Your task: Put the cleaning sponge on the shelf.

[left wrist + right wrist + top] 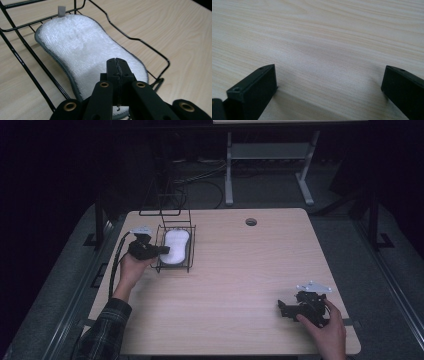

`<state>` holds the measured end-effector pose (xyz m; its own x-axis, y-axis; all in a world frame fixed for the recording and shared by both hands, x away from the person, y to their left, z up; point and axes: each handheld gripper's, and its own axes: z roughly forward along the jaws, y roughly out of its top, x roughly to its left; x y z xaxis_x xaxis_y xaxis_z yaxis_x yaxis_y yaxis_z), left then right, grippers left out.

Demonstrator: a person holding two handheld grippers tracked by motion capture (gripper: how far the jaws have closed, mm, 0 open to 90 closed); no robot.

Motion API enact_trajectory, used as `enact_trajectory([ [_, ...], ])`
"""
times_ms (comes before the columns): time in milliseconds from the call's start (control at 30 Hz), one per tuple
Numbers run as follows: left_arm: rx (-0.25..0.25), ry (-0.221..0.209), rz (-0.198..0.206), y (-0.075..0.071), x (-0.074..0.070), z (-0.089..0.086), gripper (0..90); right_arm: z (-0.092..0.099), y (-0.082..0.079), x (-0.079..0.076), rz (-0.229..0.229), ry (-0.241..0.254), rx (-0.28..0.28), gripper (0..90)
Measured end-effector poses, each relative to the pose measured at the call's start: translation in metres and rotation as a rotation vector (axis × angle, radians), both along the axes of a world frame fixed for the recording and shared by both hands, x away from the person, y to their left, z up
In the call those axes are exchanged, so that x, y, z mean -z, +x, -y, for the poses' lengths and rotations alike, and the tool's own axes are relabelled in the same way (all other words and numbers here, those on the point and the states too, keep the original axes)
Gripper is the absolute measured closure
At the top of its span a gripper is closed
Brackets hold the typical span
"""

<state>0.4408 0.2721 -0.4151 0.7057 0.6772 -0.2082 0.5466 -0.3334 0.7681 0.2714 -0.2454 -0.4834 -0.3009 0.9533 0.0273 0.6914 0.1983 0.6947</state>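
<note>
Closed left hand-held gripper (117, 65) hides the sponge's (82, 50) near end; right (290, 308) gapes wide.

White sponge pad (85, 52) lies flat inside the black wire basket (191, 251) at my far left of the table (240, 285). Pad is peanut-shaped, pinched at the waist, with fluffy white pile on top and a grey stitched edge; a small grey tag stands up at its far end, by the basket rim. Its long axis runs along the basket's length. Basket sits upright on the wood with thin wire sides, and a taller wire frame rises at its far end. Near end of the pad lies under my left gripper's (117, 65) tips.
</note>
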Motion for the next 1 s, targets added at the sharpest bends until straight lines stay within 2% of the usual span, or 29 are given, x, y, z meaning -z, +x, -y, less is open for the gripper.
enact_trajectory([
  [333,0.016,0.010,0.027,-0.029,-0.009,0.000,89.7,0.000,0.000,0.000,0.000,0.000,0.000,0.0],
  [433,0.023,0.011,0.024,-0.039,-0.012,-0.001,87.6,0.000,0.000,0.000,0.000,0.000,0.000,0.0],
  [600,0.038,0.027,0.035,-0.057,-0.014,0.001,76.5,0.000,0.000,0.000,0.000,0.000,0.000,0.0],
  [700,0.054,0.056,0.051,-0.067,-0.013,0.003,66.3,0.000,0.000,0.000,0.000,0.000,0.000,0.0],
  [800,0.063,0.052,0.052,-0.078,-0.011,0.006,58.0,0.000,0.000,0.000,0.000,0.000,0.000,0.0],
  [867,0.066,0.066,0.062,-0.085,-0.009,0.008,51.4,0.000,0.000,0.000,0.000,0.000,0.000,0.0],
  [1000,0.086,0.093,0.071,-0.098,-0.004,0.011,43.5,0.000,0.000,0.000,0.000,0.000,0.000,0.0],
])
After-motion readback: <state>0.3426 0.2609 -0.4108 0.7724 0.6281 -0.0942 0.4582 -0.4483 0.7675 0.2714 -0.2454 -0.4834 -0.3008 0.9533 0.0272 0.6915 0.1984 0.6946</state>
